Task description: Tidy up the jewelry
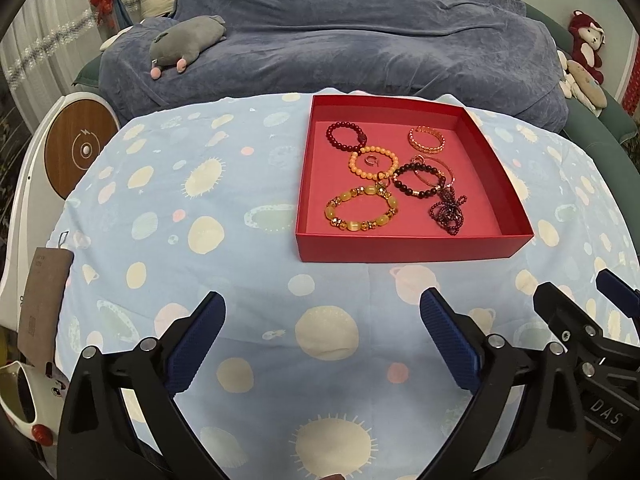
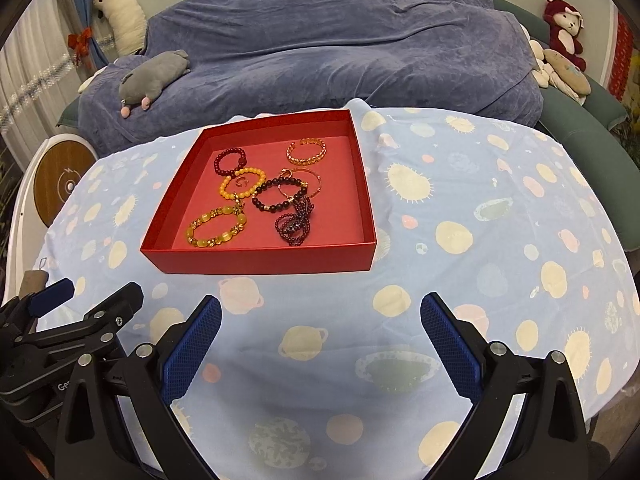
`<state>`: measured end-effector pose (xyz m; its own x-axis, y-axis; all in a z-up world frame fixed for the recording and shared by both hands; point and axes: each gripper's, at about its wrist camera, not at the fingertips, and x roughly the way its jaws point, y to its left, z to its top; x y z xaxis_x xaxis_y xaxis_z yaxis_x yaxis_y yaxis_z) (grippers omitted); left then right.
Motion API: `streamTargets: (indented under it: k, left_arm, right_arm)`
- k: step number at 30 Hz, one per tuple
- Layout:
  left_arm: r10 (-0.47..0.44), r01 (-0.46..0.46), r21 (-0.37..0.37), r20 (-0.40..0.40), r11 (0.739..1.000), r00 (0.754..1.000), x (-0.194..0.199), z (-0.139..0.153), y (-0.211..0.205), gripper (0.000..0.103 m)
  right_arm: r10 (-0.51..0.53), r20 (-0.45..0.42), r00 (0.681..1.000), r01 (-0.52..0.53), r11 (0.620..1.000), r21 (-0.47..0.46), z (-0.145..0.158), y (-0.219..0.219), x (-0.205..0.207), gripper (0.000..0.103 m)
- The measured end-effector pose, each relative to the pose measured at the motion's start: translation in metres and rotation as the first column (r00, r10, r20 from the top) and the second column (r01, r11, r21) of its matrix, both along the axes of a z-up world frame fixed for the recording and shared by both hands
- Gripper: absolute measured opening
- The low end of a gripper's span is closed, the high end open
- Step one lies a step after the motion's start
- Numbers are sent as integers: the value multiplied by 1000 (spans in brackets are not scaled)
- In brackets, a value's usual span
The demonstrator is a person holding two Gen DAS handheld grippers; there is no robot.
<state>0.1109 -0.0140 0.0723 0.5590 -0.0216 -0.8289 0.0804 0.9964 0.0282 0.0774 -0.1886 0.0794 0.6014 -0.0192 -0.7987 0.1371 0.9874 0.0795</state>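
Left tongs spread wide with nothing between the blue ribbed pads, poised over the near part of a tabletop draped in pale blue cloth printed with cream planets and suns. Right tongs likewise spread wide and empty, just beside the left pair, over the same near edge.

Toward the far edge, a shallow square red cardboard box open on top, well apart from both tongs. Inside it, all the jewelry: dark red round-bead bracelet at the far left, rose-gold openwork cuff bracelet at the far right, orange bead bracelet in the middle ringing a small metal ring, black bead bracelet overlapping a thin gold bangle, chunky yellow-and-gold bead bracelet near the front wall, tangled purple bead strand beside it.
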Motion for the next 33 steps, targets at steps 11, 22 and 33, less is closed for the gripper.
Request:
streamTargets:
  k: [11, 22, 33]
  left_arm:
    - [-2, 2, 20, 5, 1000, 1000, -13, -3, -2, 94]
    - [0, 0, 26, 9, 1000, 1000, -17, -3, -2, 94]
    - [7, -8, 28, 5, 1000, 1000, -24, -5, -1, 94]
  right_arm:
    - [-11, 1, 1000, 11, 1000, 0, -3, 1, -11, 96]
    - [-12, 3, 1000, 12, 1000, -3, -4, 1, -19, 96]
    - [-6, 3, 1000, 6, 1000, -8, -5, 4, -26, 96]
